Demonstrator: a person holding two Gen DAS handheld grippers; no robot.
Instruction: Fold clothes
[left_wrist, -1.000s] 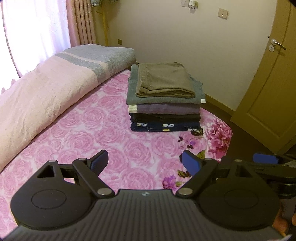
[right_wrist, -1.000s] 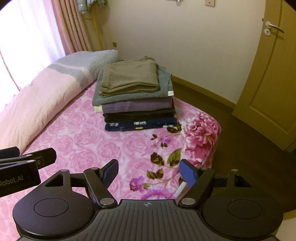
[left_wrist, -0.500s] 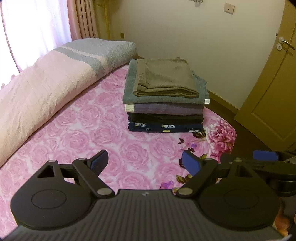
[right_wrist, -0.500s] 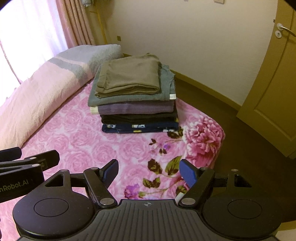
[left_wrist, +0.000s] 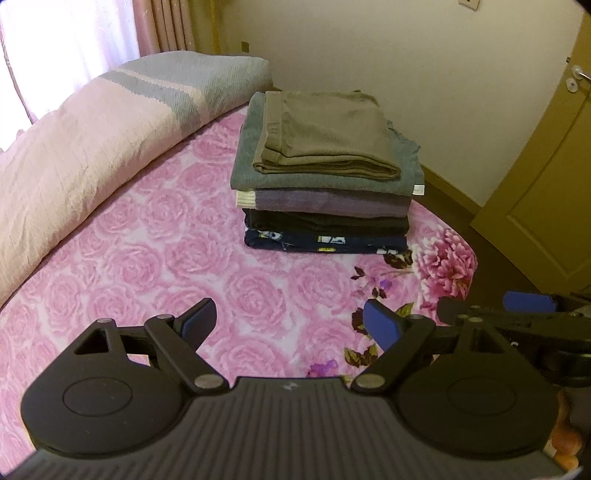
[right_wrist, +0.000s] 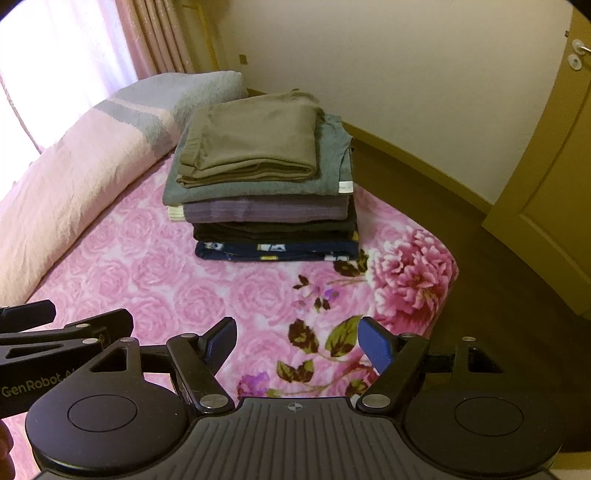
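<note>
Both tongs, left gripper (left_wrist: 290, 323) and right gripper (right_wrist: 297, 338), are hovering apart, empty, before the stack of folded soft clothes (right_wrist: 258, 184); olive top piece (left_wrist: 325, 136) is probably light, floppy, best pinched at its near folded edge.

Left black two-finger claw (left_wrist: 290, 321) with blue-padded fingertips (left_wrist: 380, 326), jaws spread wide and holding nothing, pointing forward. Right black two-finger claw (right_wrist: 297, 338), likewise blue-padded (right_wrist: 375, 345), jaws equally spread and empty. The two claws sit side by side at similar height, each visible at the edge of the other's view.
</note>
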